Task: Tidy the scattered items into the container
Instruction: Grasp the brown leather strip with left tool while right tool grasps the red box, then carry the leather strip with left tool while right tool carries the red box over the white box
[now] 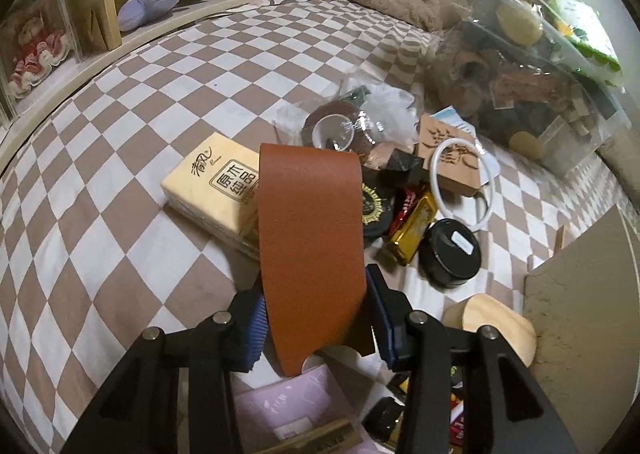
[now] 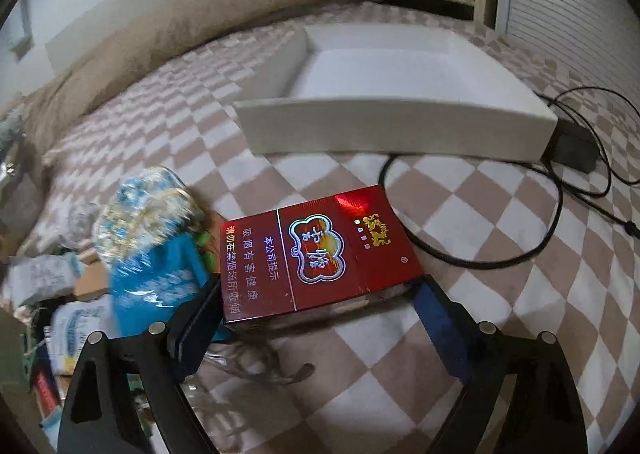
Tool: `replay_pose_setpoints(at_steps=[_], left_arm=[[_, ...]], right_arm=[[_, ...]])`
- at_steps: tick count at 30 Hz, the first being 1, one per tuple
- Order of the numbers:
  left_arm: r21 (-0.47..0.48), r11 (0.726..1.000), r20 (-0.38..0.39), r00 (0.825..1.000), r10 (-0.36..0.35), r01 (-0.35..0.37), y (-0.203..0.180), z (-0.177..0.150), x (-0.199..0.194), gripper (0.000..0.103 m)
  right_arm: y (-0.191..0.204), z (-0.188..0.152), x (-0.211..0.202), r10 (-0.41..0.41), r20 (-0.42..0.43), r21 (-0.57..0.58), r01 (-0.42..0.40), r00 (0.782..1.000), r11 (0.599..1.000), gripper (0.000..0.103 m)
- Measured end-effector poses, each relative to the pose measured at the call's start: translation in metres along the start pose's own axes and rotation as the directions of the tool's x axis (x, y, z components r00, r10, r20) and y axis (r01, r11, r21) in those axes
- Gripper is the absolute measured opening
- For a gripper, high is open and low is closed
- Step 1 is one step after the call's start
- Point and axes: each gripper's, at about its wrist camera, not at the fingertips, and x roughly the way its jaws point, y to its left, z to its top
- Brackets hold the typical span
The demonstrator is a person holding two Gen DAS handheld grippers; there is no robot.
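Observation:
In the left wrist view my left gripper (image 1: 314,290) is shut on a brown leather strip (image 1: 310,214), which stands up between the blue pads (image 1: 252,330). Beyond it a pile lies on the checked bed sheet (image 1: 120,174): a yellow tissue pack (image 1: 212,186), a tape roll (image 1: 332,130), a carved wooden block (image 1: 448,154), a white ring (image 1: 480,190), a black round tin (image 1: 452,258) and a gold bar (image 1: 412,230). In the right wrist view my right gripper (image 2: 322,286) is shut on a red cigarette box (image 2: 320,258), held by its ends. The white open container (image 2: 380,126) sits behind it.
A clear bin of stuffed toys (image 1: 520,94) lies at the right, and a wooden block (image 1: 496,326) rests near my left fingers. A black cable (image 2: 540,234) and adapter (image 2: 572,152) lie right of the container. Blue and white packets (image 2: 152,254) crowd the left. A beige bolster (image 2: 180,18) lines the wall.

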Motion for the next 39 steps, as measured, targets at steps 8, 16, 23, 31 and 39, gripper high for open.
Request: replay_pose_setpoints(at_steps=[8,16,23,31,39], left_arm=[[-0.02,0.999,0.049,0.998,-0.041,0.042,0.0,0.003,-0.016,0.044],[-0.032,0.996,0.102,0.992,-0.078,0.081,-0.003,0.005,-0.033,0.044],[-0.003,0.99,0.156,0.978,-0.138,0.141,-0.015,0.006,-0.055,0.044],[0.053,0.97,0.207,0.947,-0.244,0.238,-0.038,0.003,-0.085,0.044],[0.089,0.95,0.279,0.908,-0.312,0.3,-0.053,-0.001,-0.12,0.044]], right_arm=[[-0.007,0.002,-0.028,0.095,0.077,0.099,-0.103,0.992,0.99,0.093],[-0.007,0.001,-0.042,0.182,0.094,0.163,-0.195,0.979,0.967,0.093],[0.007,0.0,-0.071,0.29,0.159,0.161,-0.315,0.944,0.935,0.093],[0.034,-0.003,-0.101,0.406,0.21,0.102,-0.433,0.889,0.896,0.093],[0.073,-0.012,-0.128,0.532,0.207,-0.024,-0.54,0.821,0.842,0.093]])
